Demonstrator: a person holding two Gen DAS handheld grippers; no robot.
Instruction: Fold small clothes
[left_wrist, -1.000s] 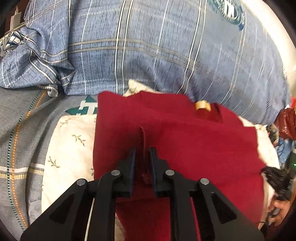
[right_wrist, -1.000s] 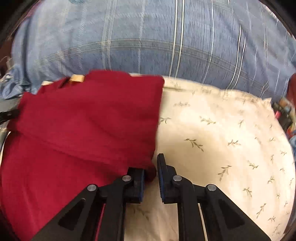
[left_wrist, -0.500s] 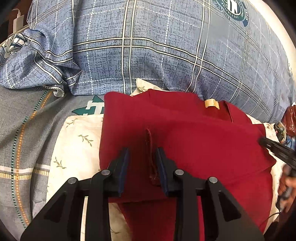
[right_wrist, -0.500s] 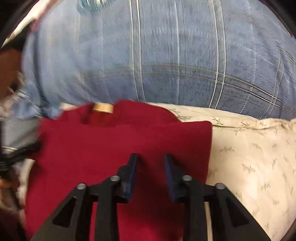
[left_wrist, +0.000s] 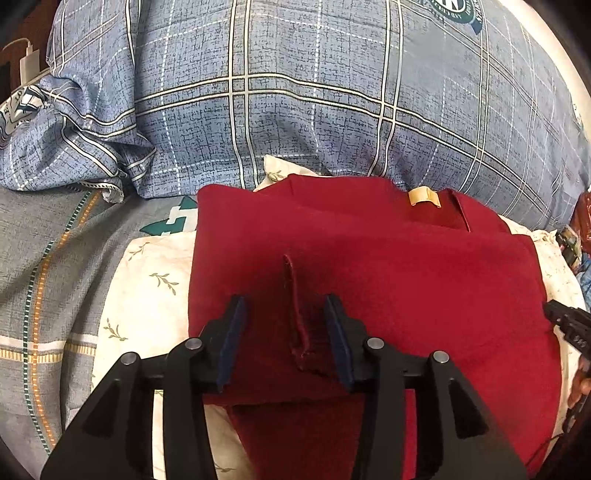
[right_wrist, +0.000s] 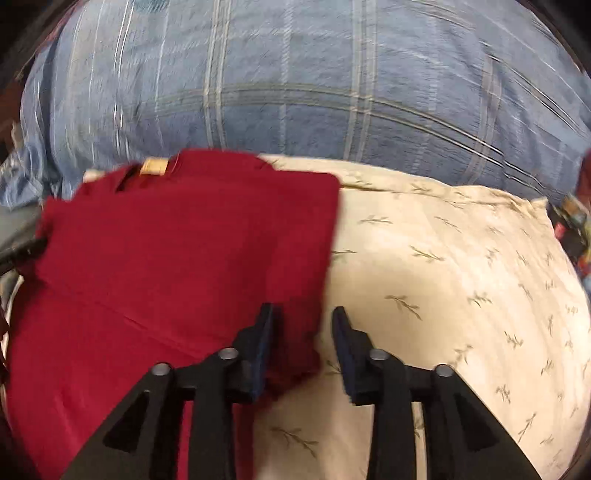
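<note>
A dark red garment lies folded on a cream pillow with a leaf print; a tan neck label shows at its far edge. My left gripper hovers over the near part of the cloth, its jaws opening, and a pinched ridge of red fabric stands free between the pads. In the right wrist view the red garment covers the left half, and my right gripper straddles its right edge over the pillow, jaws opening and pressing on nothing.
A blue plaid duvet bulges behind the pillow. Grey striped bedding lies to the left. A white charger sits at the far left corner. The right gripper's black tip and a hand show at the right edge of the left wrist view.
Both grippers opened and let go of the red cloth. The pinched ridge stays standing between the left pads. The right gripper swung over the garment, then back to its right edge.
</note>
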